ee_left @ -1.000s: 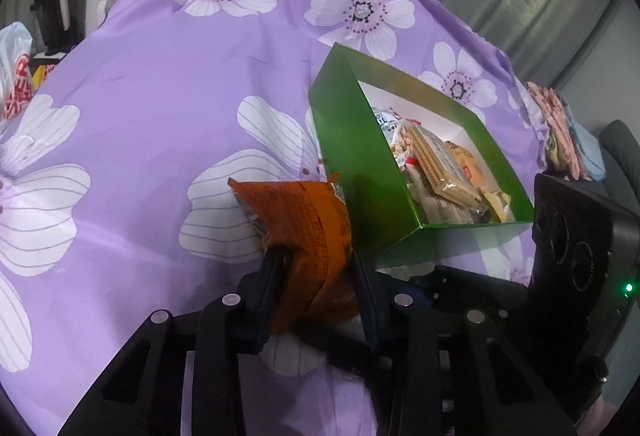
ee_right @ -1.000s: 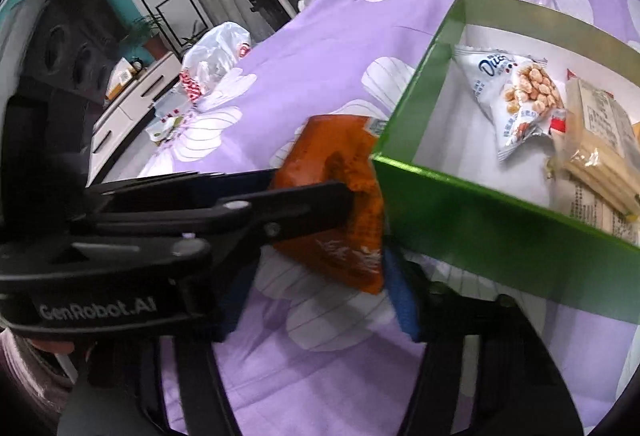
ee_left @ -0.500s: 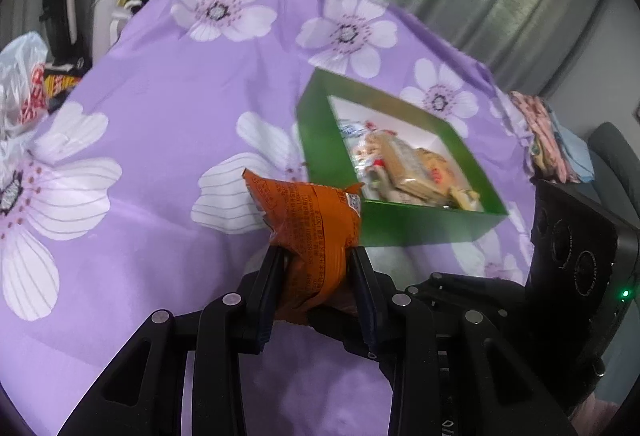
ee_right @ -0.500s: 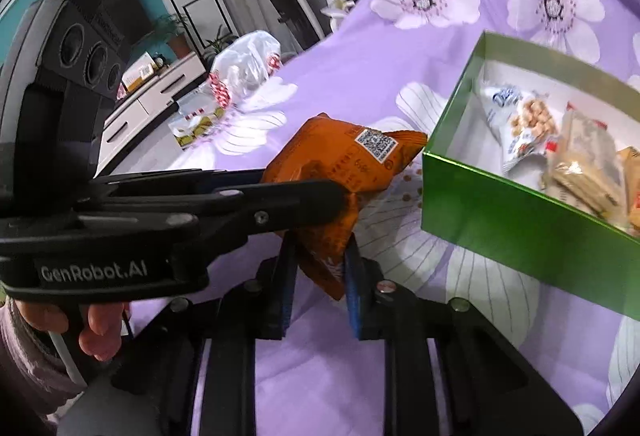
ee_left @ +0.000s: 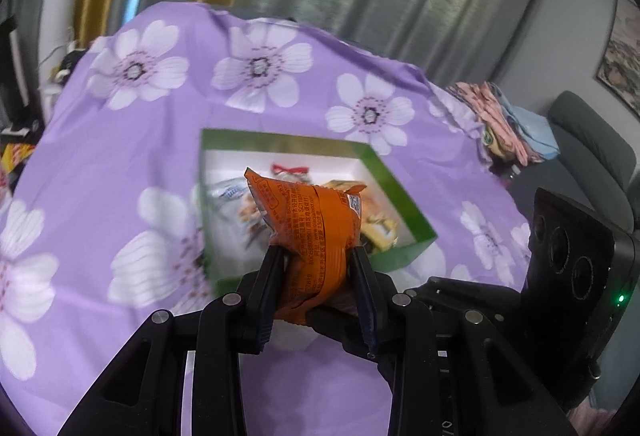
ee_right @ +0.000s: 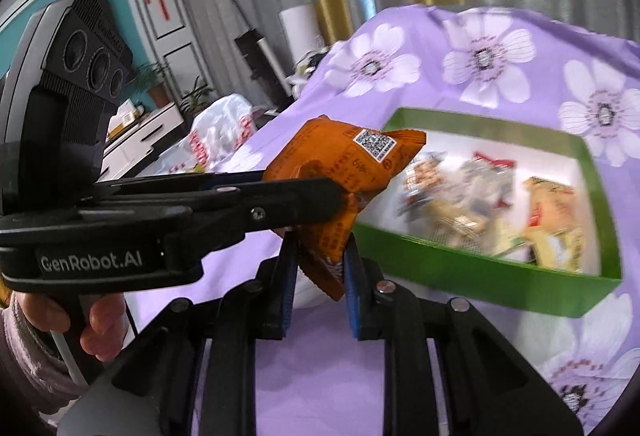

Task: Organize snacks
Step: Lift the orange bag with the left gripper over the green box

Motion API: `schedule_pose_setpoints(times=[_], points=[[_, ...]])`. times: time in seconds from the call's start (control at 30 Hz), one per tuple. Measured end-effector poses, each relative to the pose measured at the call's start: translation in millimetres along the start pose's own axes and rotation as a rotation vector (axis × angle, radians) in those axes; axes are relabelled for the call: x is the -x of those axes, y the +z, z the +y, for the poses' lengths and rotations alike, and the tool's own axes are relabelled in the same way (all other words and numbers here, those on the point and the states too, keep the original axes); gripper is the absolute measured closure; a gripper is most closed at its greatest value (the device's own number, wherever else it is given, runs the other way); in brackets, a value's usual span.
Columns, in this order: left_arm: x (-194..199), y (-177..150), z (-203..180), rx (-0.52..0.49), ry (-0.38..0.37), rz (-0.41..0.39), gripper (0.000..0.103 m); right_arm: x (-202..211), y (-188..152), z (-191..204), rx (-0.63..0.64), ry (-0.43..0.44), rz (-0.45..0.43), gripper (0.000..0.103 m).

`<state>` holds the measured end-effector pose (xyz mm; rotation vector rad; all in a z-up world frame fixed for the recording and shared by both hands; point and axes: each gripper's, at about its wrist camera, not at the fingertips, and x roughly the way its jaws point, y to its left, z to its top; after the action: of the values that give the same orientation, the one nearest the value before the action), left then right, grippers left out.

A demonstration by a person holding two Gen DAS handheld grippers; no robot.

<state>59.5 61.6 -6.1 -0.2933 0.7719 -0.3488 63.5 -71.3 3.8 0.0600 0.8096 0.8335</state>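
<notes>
Purple flowered cloth [ee_left: 132, 156] covers the surface; green box [ee_left: 404, 192] sits mid-cloth, already holding several packets.

Your left gripper [ee_left: 318, 256] and right gripper [ee_right: 318, 248] both clamp the lower half of one orange snack packet [ee_left: 316, 224], held in the air near the box's near-left corner.

Risk: two clamps on one crinkly foil bag. If you pull your hands apart, the seam may tear or one pad slip. Release one before lowering.

Packet's long axis runs roughly upright; QR-code end up, tilted toward the box. Blur makes exact tilt uncertain.
</notes>
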Motion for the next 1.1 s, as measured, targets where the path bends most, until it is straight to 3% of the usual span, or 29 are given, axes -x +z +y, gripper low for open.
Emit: schedule_pose_setpoints(times=[0.57, 1.1], points=[[-84, 44, -26, -0.04, -0.015, 0.063, 0.069, -11, 26, -85, -0.078, -0.096, -0.013, 0.081], [-119, 48, -18, -0.034, 0.024, 0.128, 0.069, -38, 28, -112, -0.118, -0.111, 0.067, 0.079]])
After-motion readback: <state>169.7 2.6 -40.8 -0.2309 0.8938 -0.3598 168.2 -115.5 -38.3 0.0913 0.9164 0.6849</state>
